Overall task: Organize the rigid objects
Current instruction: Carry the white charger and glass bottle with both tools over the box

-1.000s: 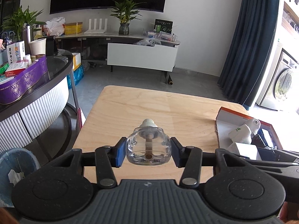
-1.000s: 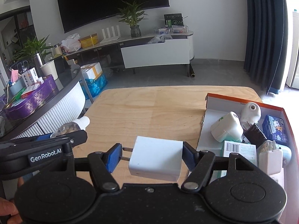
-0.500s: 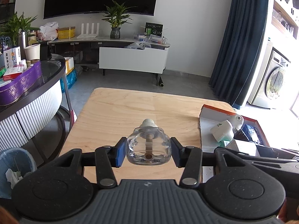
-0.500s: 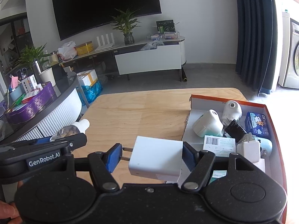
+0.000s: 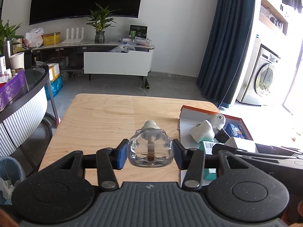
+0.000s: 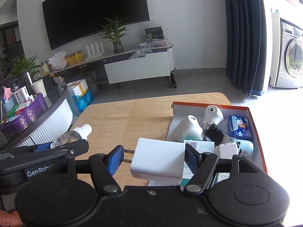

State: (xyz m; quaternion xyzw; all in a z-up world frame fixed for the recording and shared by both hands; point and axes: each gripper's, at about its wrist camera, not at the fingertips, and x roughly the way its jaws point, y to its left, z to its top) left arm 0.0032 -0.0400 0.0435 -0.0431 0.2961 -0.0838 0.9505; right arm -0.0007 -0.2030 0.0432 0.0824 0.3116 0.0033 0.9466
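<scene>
Gripping clear glass bottle w/ white ribbed cap (image 5: 150, 148), left gripper (image 5: 150, 154) closed on it, right gripper (image 6: 152, 159) clamping white square plug adapter (image 6: 158, 158), orange-rimmed cardboard box (image 6: 256, 132) at 2 o'clock.

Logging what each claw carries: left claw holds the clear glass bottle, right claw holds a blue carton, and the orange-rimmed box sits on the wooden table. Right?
One slip: the right claw is shut on a white plug-in charger, not a blue carton, as the right wrist view shows. The left claw does hold the clear glass bottle, and the orange-rimmed box sits on the wooden table.
</scene>
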